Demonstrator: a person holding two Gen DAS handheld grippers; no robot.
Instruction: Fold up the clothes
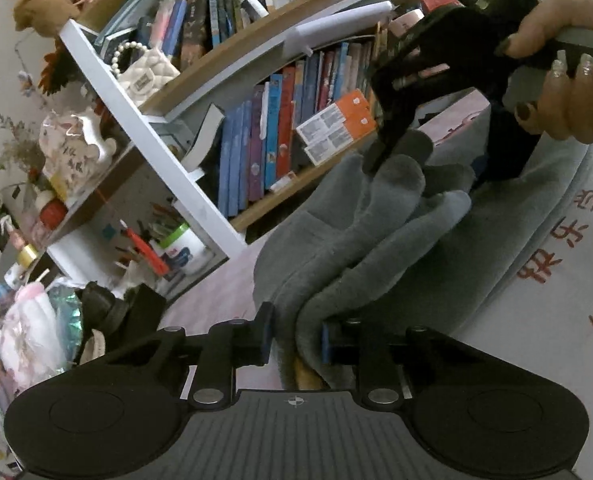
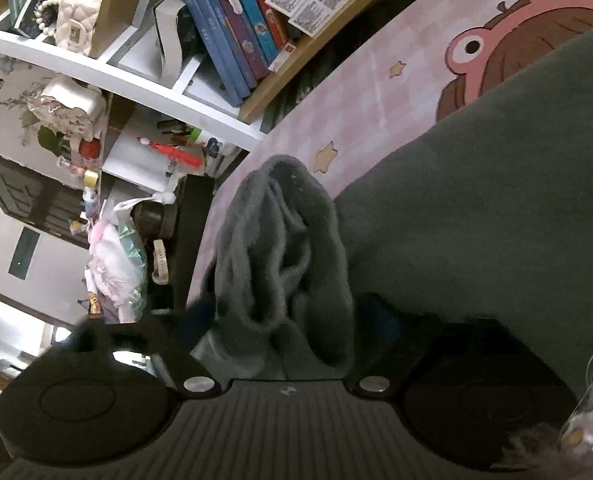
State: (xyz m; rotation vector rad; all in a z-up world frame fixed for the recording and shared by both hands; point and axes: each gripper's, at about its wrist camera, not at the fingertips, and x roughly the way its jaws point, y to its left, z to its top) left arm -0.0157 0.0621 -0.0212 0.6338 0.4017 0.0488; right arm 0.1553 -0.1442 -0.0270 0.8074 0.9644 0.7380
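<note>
A grey fleece garment (image 1: 360, 236) hangs bunched between my two grippers above a pink cartoon-print mat (image 2: 360, 92). My left gripper (image 1: 296, 338) is shut on one bunched end of it, with thick folds running away from the jaws. My right gripper (image 1: 380, 156) shows in the left wrist view at upper right, held by a hand, its fingers pinching the garment's far end. In the right wrist view my right gripper (image 2: 292, 320) is shut on the gathered grey cloth (image 2: 280, 248), and the rest of the garment (image 2: 496, 208) spreads dark to the right.
A white and wood bookshelf (image 1: 164, 148) packed with books, a quilted handbag (image 1: 144, 72) and trinkets stands close behind the mat. A plastic bag of soft items (image 2: 116, 264) lies at the left. White cloth with red characters (image 1: 568, 248) lies at the right.
</note>
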